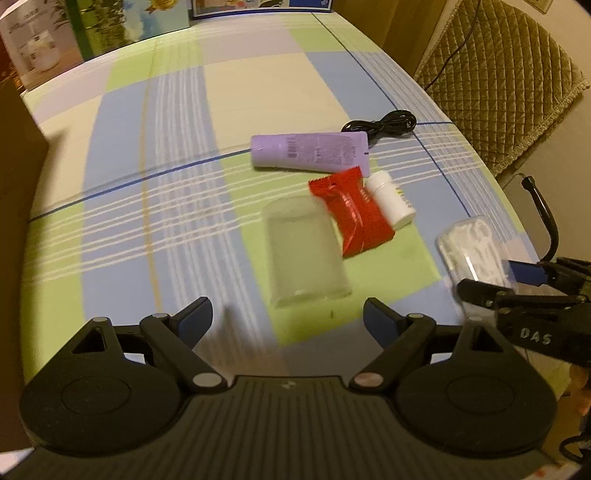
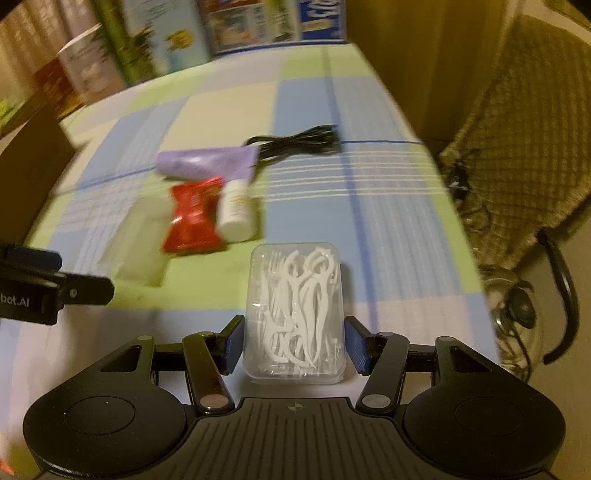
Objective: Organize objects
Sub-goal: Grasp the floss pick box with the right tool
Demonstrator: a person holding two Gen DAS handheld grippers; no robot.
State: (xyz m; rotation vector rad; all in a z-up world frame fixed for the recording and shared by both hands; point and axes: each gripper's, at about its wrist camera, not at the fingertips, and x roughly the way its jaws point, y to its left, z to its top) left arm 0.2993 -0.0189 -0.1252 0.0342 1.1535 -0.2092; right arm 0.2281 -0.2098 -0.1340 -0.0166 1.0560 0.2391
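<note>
My right gripper [image 2: 294, 341] is shut on a clear box of white floss picks [image 2: 295, 314], held between both blue pads above the table; the box also shows in the left wrist view [image 1: 471, 247]. My left gripper [image 1: 288, 317] is open and empty, just short of a translucent frosted container [image 1: 304, 251] that lies on the cloth. Beyond it lie a red snack packet [image 1: 352, 212], a small white bottle [image 1: 391, 199], a purple tube [image 1: 310, 151] and a coiled black cable [image 1: 384, 125]. The same group shows in the right wrist view, blurred.
The table has a checked green, blue and cream cloth [image 1: 166, 166]. Boxes and printed cartons [image 1: 110, 33] stand along the far edge. A chair with a quilted tan cover [image 1: 517, 85] stands to the right of the table.
</note>
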